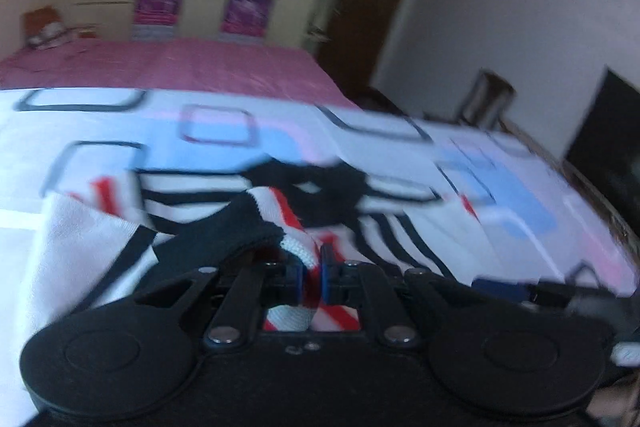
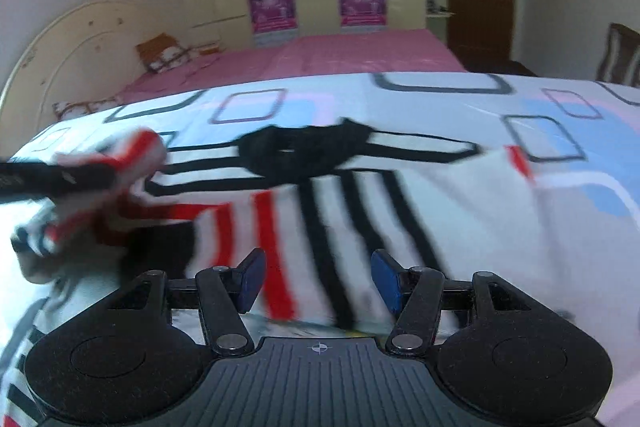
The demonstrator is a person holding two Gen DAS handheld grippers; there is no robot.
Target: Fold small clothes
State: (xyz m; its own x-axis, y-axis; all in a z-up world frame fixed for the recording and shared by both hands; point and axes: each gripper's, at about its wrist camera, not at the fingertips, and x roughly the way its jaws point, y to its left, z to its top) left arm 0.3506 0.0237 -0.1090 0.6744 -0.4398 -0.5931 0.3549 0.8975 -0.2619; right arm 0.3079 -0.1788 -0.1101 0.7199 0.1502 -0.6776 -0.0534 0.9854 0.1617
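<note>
Pinching striped shirt (image 1: pixel 304 259), left claw (image 1: pixel 311 277); right claw (image 2: pixel 318 281) agape.

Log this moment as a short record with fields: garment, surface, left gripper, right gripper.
garment: striped shirt, white with black and red stripes, black collar, spread out, one part lifted
surface: patterned sheet on a bed
left gripper: shut on a red-and-white striped part of the shirt
right gripper: open, above the shirt's lower part, holding nothing
</note>
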